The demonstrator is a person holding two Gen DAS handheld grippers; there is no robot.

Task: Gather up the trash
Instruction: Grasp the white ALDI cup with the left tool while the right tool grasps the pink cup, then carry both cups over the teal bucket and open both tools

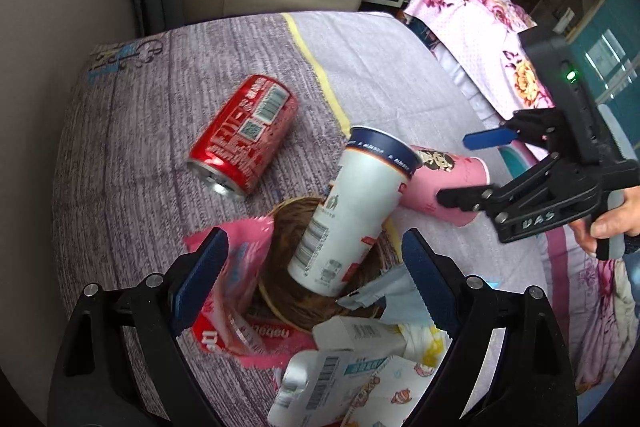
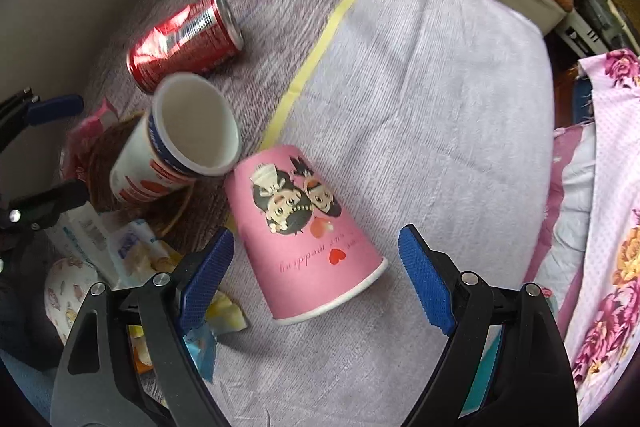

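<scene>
DONE: white cup (image 1: 352, 211) already in basket (image 1: 288, 227), wrappers piled beside | LEFT: pink cup (image 2: 304, 227) and red can (image 1: 244, 135) lying loose on bedspread (image 2: 420, 87) | left gripper (image 1: 316, 275) & right gripper (image 2: 316, 267) fingers spread wide, nothing held; right over pink cup, prob. next

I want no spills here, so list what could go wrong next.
1. The pink cup lies on its side on soft bedding; the open right gripper could roll or crush it.
2. The white cup leans in the basket and could tip out if bumped.
</scene>
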